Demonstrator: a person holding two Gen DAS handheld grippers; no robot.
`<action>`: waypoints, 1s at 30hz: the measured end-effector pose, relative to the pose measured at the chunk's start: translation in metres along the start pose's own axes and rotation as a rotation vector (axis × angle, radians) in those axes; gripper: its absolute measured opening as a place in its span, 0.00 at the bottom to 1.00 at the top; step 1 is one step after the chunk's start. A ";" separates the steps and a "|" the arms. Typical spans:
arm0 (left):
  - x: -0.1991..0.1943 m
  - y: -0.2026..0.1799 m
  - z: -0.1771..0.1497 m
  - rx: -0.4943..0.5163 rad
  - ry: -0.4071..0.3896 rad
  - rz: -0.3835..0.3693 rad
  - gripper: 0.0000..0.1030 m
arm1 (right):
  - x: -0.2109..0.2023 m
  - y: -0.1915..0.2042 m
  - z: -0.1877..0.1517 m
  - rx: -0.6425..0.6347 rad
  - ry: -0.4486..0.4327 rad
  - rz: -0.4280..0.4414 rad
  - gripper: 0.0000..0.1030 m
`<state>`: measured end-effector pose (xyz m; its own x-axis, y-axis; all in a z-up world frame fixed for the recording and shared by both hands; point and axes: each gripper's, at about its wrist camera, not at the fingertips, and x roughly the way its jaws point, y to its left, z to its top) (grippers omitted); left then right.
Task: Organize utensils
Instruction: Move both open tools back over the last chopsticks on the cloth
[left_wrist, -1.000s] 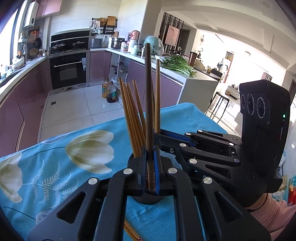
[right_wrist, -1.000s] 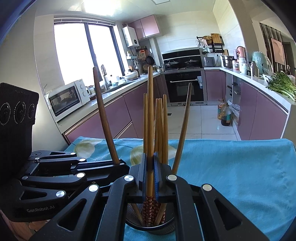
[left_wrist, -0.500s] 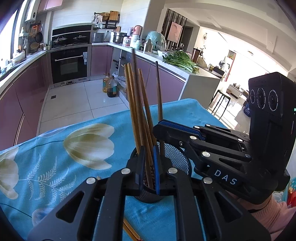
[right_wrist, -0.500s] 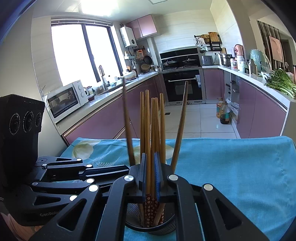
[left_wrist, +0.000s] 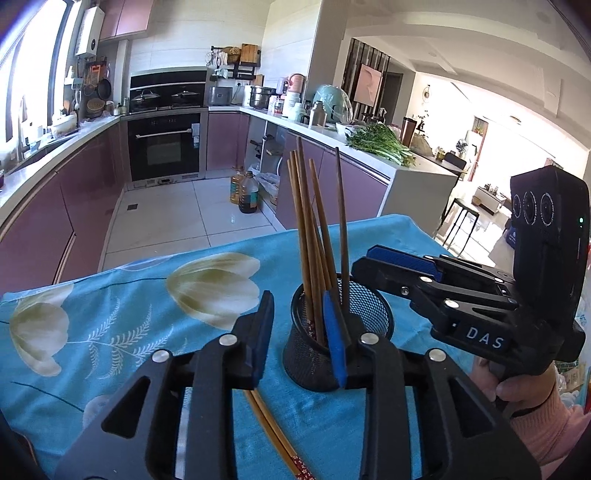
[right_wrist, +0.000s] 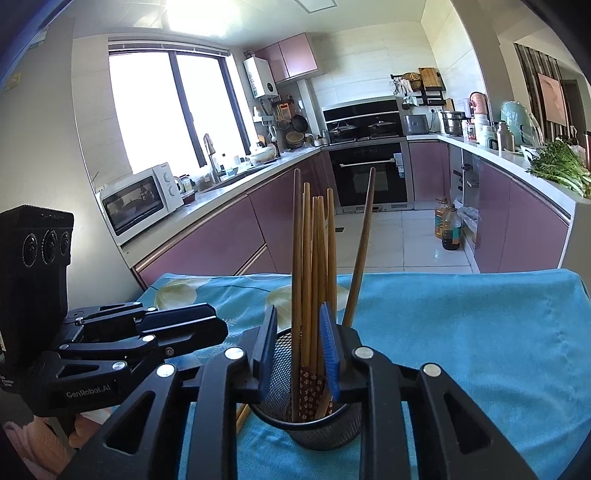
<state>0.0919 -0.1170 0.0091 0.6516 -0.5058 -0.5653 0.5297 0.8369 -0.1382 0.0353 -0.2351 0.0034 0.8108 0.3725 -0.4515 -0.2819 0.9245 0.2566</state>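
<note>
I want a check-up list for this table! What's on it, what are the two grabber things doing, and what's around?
Surface: table under a blue flowered cloth.
Job's things: black mesh cup standing on the cloth, holding a bunch of wooden chopsticks; two more chopsticks lying flat on the cloth beside the cup.
Clutter: nothing seen on the cloth.
Grippers: left gripper jaws opening, nothing pressed between them; right gripper jaws opening around the upright chopsticks, pads not pressing them.
Cables: nothing seen.
Surroundings: kitchen with purple cabinets, an oven, a microwave, oil bottles on the floor, greens on the counter.
</note>
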 end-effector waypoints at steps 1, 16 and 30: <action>-0.003 0.000 -0.002 0.003 -0.009 0.015 0.34 | -0.002 0.002 -0.001 -0.005 0.002 0.006 0.28; -0.041 0.034 -0.052 -0.025 -0.027 0.192 0.63 | -0.004 0.035 -0.058 -0.082 0.132 0.098 0.50; 0.000 0.042 -0.106 -0.035 0.179 0.158 0.57 | 0.025 0.042 -0.098 -0.023 0.270 0.088 0.50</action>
<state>0.0561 -0.0598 -0.0826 0.6168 -0.3255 -0.7167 0.4075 0.9110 -0.0631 -0.0065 -0.1795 -0.0804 0.6179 0.4562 -0.6403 -0.3592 0.8883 0.2862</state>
